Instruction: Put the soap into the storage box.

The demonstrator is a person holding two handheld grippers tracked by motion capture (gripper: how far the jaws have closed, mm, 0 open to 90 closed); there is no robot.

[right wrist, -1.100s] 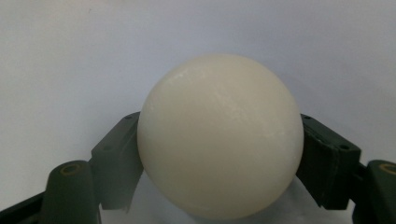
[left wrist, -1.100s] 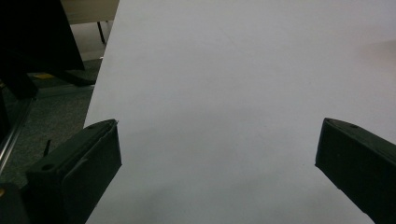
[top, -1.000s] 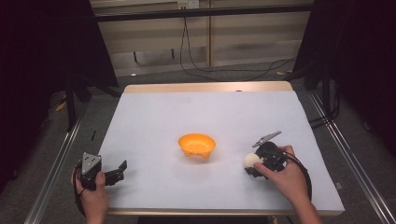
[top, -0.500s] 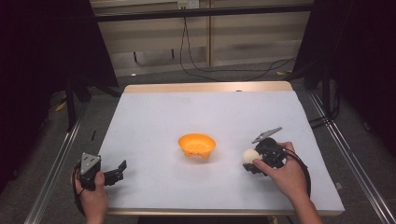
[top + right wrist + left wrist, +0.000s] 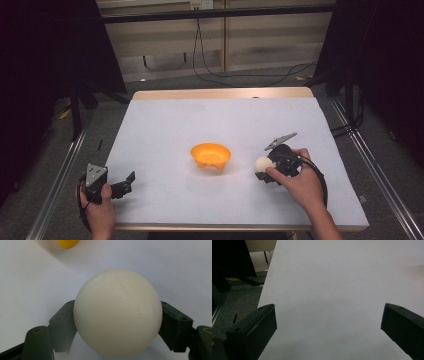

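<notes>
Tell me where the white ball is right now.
The white ball sits between the jaws of the right gripper on the table's right side in the high view, a short way right of the orange bowl; the right gripper view shows both jaws against it.

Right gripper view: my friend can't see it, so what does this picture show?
A cream ball sits squeezed between the right gripper's two black jaws, close to the camera. Under it is the white table, and a bit of the orange bowl peeks in at the top edge.
</notes>
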